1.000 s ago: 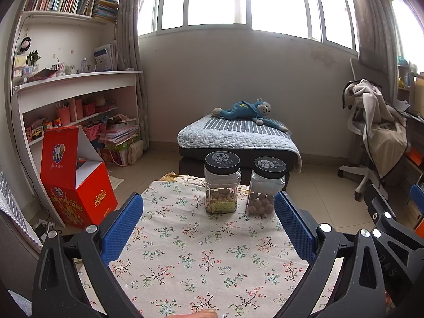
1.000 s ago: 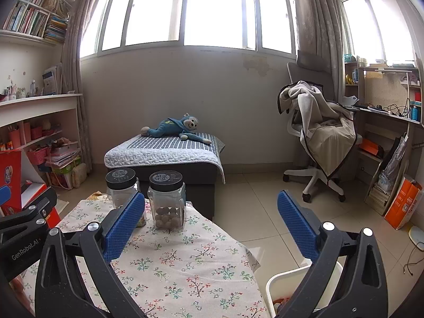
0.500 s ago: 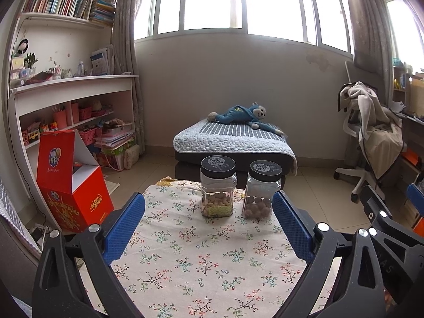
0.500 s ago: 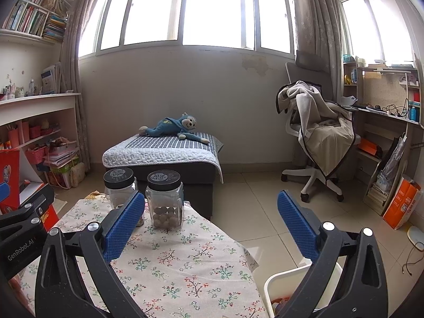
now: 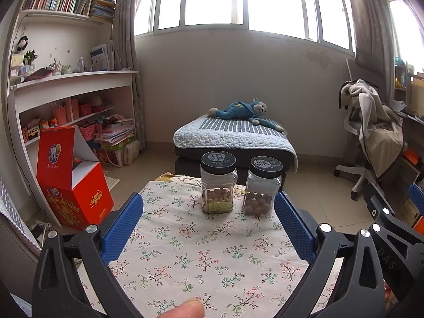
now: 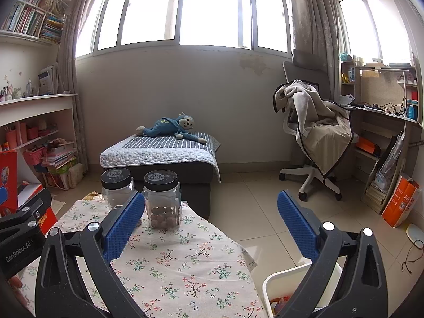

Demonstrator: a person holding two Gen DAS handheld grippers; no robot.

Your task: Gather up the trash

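Observation:
My left gripper (image 5: 208, 222) hangs open above a table with a floral cloth (image 5: 201, 254), nothing between its blue pads. My right gripper (image 6: 210, 221) is open too, over the table's right edge (image 6: 238, 249). A white bin (image 6: 273, 288) stands on the floor by that edge, with some coloured scraps showing inside. Two clear jars with black lids stand at the table's far end: one with pale nuts (image 5: 217, 182) and one with brown round nuts (image 5: 262, 186), the latter also in the right wrist view (image 6: 162, 198). No loose trash shows on the cloth.
A fingertip (image 5: 185, 310) pokes in at the bottom of the left view. A red open box (image 5: 71, 182) sits on the floor to the left. Beyond the table are a low bed (image 5: 233, 140) with a blue plush toy (image 5: 238, 111), and an office chair (image 6: 315, 137) draped in cloth.
Both views have tilted and pulled back slightly, so the jars sit a little farther off. A fingertip shows again at the bottom of the left view. Both grippers stay open.

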